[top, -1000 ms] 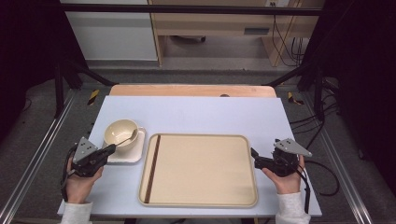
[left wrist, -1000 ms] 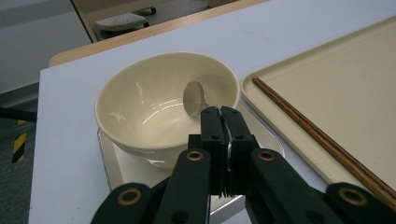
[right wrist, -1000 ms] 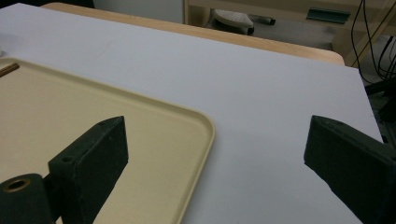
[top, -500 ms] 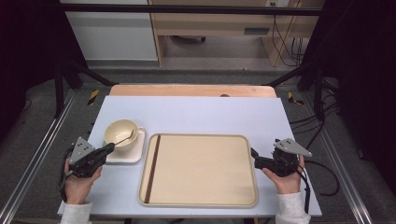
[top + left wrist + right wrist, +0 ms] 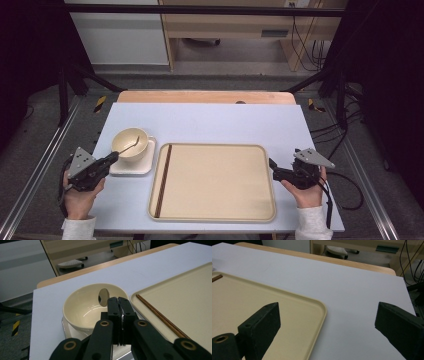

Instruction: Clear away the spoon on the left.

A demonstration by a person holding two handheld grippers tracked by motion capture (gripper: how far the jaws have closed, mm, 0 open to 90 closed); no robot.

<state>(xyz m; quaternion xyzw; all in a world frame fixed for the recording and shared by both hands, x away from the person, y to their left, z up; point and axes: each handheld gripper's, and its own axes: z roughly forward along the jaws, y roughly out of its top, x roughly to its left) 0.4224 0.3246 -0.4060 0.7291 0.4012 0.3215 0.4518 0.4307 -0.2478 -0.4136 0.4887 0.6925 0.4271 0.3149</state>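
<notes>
L gripper (image 5: 111, 158): clamped on spoon (image 5: 131, 146) handle, scoop in bowl (image 5: 131, 143) | R gripper (image 5: 272, 166): jaws wide, idle near tray (image 5: 215, 212) right rim | lift spoon straight up, keep level, clear bowl rim, then go right to tray.

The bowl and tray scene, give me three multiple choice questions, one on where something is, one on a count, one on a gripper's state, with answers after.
1. Where do the chopsticks lie?
A. Along the left edge of the tray
B. Inside the bowl
C. On the bare table right of the tray

2. How many bowls stand on the table?
A. One
B. Two
C. Three

3. How does the left gripper stand?
A. Jaws wide apart over the tray
B. Jaws closed on the handle of the spoon
C. Jaws closed on the chopsticks

Answers: 1 A, the high view shows the dark sticks inside the tray's left rim. 2 A, a single cream bowl sits on the small white plate. 3 B, the left gripper view shows its jaws together with the spoon's head rising past them over the bowl.
</notes>
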